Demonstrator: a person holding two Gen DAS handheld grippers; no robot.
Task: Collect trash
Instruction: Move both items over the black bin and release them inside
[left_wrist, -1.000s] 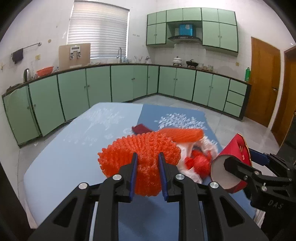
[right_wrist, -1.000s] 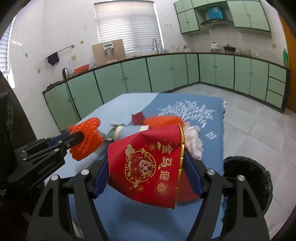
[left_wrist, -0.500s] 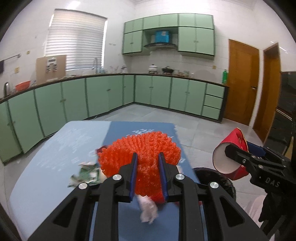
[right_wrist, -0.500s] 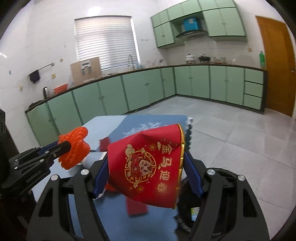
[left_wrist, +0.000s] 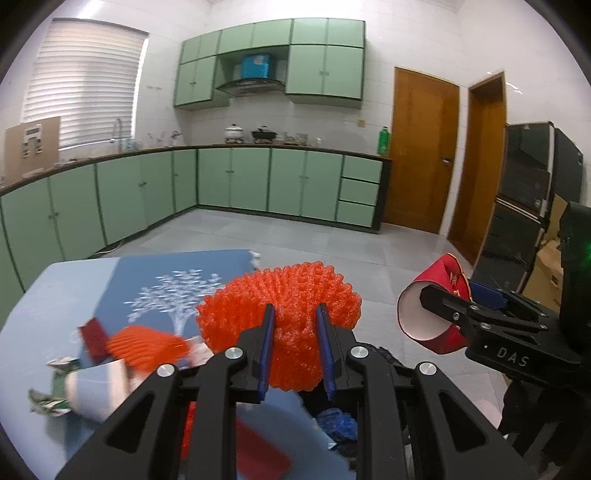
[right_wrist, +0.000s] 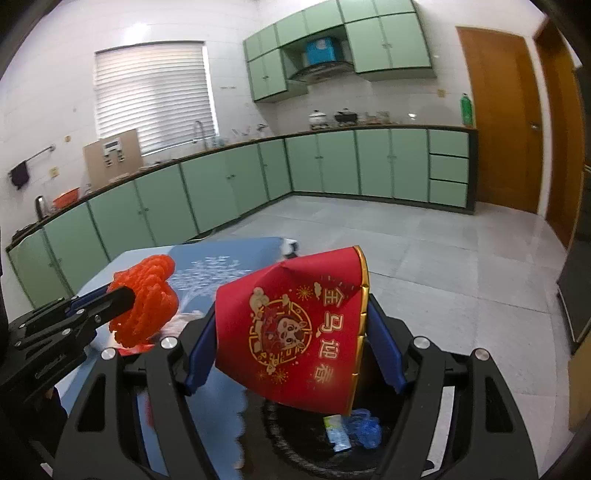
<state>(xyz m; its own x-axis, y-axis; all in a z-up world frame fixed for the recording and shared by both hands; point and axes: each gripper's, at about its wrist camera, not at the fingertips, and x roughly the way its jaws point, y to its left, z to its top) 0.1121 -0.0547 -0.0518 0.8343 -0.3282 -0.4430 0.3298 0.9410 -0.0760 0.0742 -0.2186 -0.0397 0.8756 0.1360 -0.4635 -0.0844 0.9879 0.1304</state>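
With the left gripper (left_wrist: 293, 347) pinching an orange foam fruit net (left_wrist: 280, 314) and the right gripper's (right_wrist: 291, 350) jaws clamping a red paper cup (right_wrist: 291, 325) at the desk's (left_wrist: 74, 288) edge above the black bin (right_wrist: 295, 446), an early release would probably bounce either piece off the rim.

The left gripper (left_wrist: 293, 347) points forward and somewhat downward, its blue-padded black jaws drawn narrow and pressing into an orange foam fruit net (left_wrist: 280, 317) that bulges out on both sides. To its right, at about the same height, the right gripper (right_wrist: 291, 347) tilts down likewise, its jaws standing wide and clamped on the two sides of a red paper cup with gold print (right_wrist: 295, 328).
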